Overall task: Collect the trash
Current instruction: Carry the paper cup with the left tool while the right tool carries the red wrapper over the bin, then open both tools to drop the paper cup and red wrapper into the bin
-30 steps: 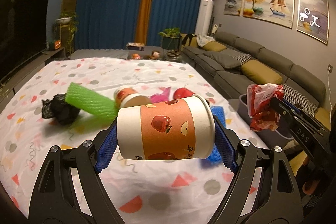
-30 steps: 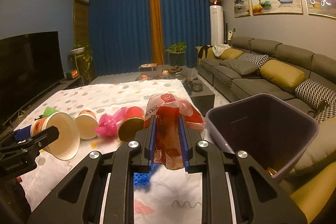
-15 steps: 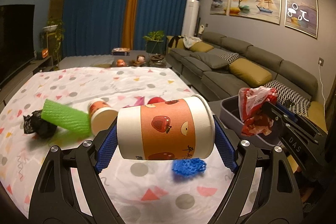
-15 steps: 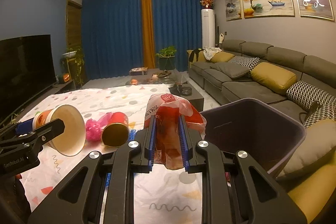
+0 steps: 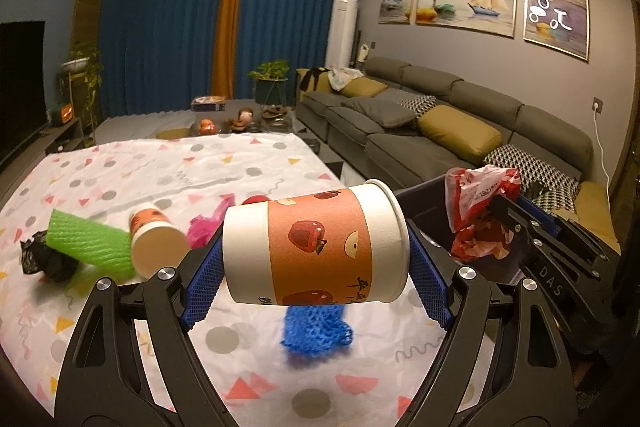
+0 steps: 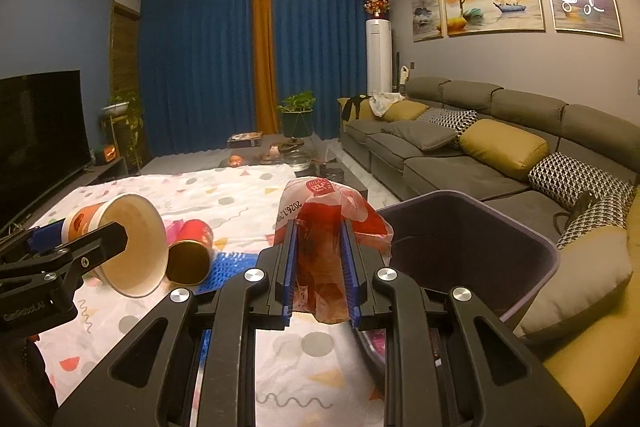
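My left gripper (image 5: pixel 316 263) is shut on a paper cup with apple prints (image 5: pixel 316 247), held sideways above the table; the cup also shows in the right wrist view (image 6: pixel 128 243). My right gripper (image 6: pixel 318 267) is shut on a crumpled red and white plastic bag (image 6: pixel 324 223), just left of the dark bin (image 6: pixel 472 247). In the left wrist view the bag (image 5: pixel 480 207) hangs over the bin (image 5: pixel 424 199). On the table lie a blue net (image 5: pixel 316 331), a second paper cup (image 5: pixel 156 243), a green foam sleeve (image 5: pixel 88 243), a pink wrapper (image 5: pixel 204 227) and a black bag (image 5: pixel 44 259).
The table wears a white cloth with coloured shapes (image 5: pixel 160 167). A red can (image 6: pixel 192 251) lies on it. A grey sofa with cushions (image 6: pixel 480 155) runs along the right behind the bin. A TV (image 6: pixel 36 131) stands on the left.
Both grippers have moved right toward the bin with their loads still held. The table trash has slid left in both views, and the bin looms larger.
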